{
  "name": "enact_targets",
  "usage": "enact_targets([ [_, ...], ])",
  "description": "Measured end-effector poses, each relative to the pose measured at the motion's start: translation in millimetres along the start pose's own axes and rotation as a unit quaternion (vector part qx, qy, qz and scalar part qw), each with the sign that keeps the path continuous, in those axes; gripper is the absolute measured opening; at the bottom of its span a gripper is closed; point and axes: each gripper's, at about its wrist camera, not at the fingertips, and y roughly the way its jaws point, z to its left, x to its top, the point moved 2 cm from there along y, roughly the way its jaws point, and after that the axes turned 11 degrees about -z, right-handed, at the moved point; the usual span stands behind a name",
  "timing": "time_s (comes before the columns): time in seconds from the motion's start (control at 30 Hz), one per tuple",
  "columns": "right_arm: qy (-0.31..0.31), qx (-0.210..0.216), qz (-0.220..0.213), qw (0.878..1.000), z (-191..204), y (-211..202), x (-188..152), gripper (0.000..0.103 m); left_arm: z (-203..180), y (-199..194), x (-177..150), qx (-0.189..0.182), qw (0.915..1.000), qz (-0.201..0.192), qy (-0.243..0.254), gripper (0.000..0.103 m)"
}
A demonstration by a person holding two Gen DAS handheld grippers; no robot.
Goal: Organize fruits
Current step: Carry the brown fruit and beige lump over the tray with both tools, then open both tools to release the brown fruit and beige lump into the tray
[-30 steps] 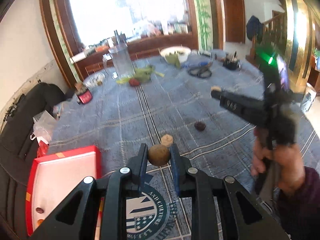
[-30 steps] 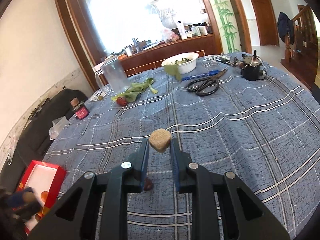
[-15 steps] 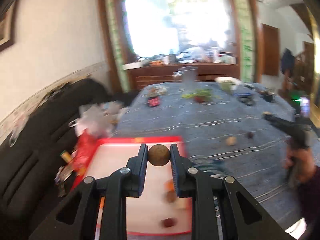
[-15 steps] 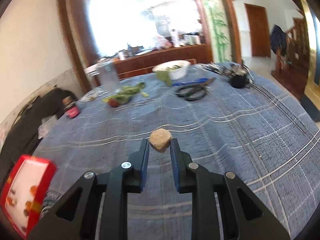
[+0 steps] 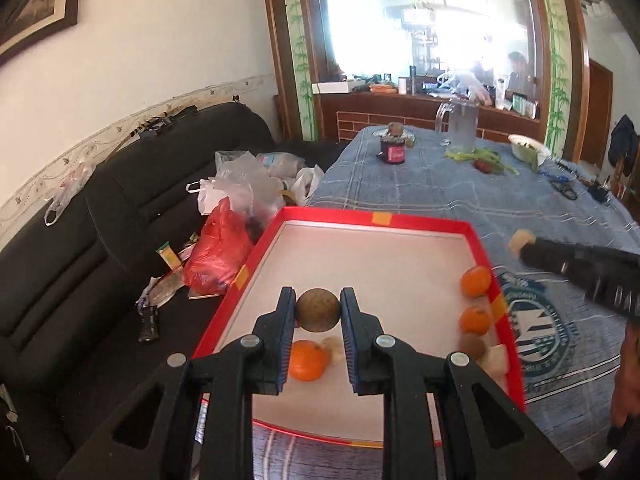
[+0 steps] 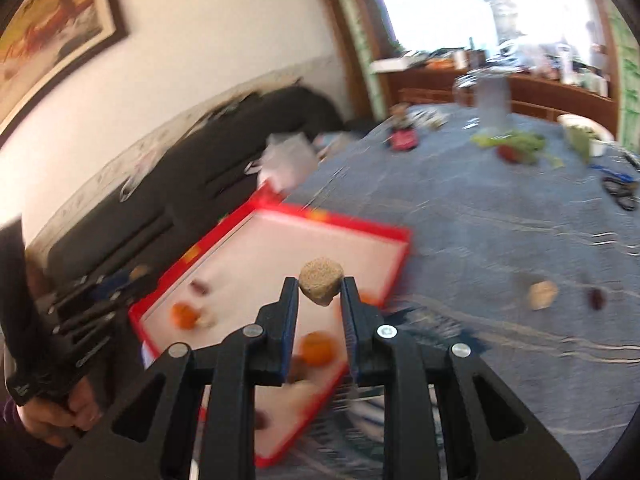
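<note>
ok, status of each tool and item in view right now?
left tool: shut on a round brown fruit, above the tray
right tool: shut on a tan chunk, over the tray's edge
red tray: on the table, holding oranges and other pieces
loose chunk: on the tablecloth, outside the tray

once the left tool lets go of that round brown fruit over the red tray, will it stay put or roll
The round brown fruit looks smooth and near-spherical, so it will probably roll. The red tray has a raised rim, which should contain it. It seems firm, undented in the left tool.
</note>
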Motion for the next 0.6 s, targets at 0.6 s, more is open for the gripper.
enact_targets([
  [0.6, -0.067, 0.016, 0.064, 0.996, 46, 45, -57, 0.024, 9, 35, -26, 0.020, 0.9985, 0.044, 0.026, 0.021],
])
